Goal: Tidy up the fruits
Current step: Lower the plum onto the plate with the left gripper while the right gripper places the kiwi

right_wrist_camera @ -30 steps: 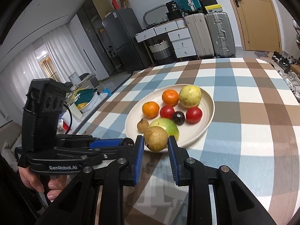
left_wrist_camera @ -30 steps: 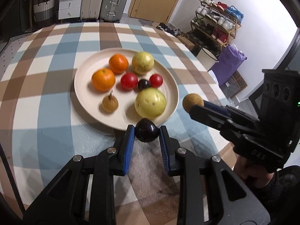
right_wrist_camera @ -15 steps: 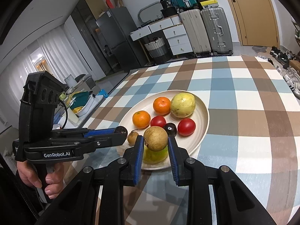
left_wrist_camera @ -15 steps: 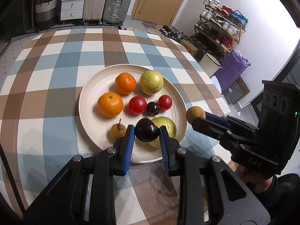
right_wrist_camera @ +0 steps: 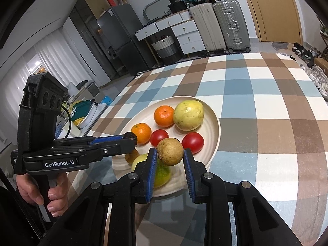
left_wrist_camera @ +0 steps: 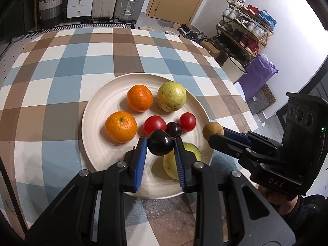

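A cream plate (left_wrist_camera: 98,143) on the checked tablecloth holds two oranges (left_wrist_camera: 121,126), two red tomatoes (left_wrist_camera: 154,124), a dark plum (left_wrist_camera: 174,128), two yellow-green guavas (left_wrist_camera: 171,96) and a small brown fruit, mostly hidden. My left gripper (left_wrist_camera: 161,146) is shut on a dark plum (left_wrist_camera: 160,145) and holds it above the plate's near half. My right gripper (right_wrist_camera: 170,152) is shut on a brown round fruit (right_wrist_camera: 170,151) and holds it over the plate's right rim; it also shows in the left wrist view (left_wrist_camera: 213,131).
The plate (right_wrist_camera: 215,127) sits near the table's front edge. Checked cloth (left_wrist_camera: 61,67) stretches to the left and behind it. Suitcases (left_wrist_camera: 125,0), drawers and a shoe rack (left_wrist_camera: 246,30) stand on the floor beyond the table.
Both grippers have moved forward over the plate with their fruits still held. The plate's fruits have not moved.
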A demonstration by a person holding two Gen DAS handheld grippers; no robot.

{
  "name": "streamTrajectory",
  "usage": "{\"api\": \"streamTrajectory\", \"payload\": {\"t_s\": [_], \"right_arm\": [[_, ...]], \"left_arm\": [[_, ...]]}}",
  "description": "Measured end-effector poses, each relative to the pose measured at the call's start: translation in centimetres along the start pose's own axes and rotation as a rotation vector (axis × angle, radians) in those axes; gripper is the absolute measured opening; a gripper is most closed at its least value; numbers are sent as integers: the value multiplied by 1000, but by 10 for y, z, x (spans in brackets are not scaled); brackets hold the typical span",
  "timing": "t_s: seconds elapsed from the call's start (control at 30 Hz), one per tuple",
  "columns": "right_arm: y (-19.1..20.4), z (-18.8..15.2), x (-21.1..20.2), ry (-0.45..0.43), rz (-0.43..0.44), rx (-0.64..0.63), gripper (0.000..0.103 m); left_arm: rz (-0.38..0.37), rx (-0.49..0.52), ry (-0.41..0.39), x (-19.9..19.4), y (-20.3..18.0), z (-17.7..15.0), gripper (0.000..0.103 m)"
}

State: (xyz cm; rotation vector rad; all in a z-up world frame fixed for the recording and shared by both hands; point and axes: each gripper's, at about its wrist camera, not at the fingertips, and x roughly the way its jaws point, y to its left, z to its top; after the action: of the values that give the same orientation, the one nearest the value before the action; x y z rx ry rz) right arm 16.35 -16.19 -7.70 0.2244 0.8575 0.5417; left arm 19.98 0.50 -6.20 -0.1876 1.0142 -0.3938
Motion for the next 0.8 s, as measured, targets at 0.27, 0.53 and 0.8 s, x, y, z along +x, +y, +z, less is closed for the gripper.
{"api": "streamTrajectory", "payload": {"t_s": [0.27, 0.53, 0.8], "right_arm": [[-1, 0, 7, 10, 6, 7, 27], [2, 0, 1, -18, 9, -6, 40], [3, -1, -17, -83, 0, -1, 40]], "left_arm": [[-7, -18, 4, 5, 3, 3, 24], [3, -21, -3, -2, 2, 0, 24], [27, -4, -41, -20, -5, -6, 24]]}}
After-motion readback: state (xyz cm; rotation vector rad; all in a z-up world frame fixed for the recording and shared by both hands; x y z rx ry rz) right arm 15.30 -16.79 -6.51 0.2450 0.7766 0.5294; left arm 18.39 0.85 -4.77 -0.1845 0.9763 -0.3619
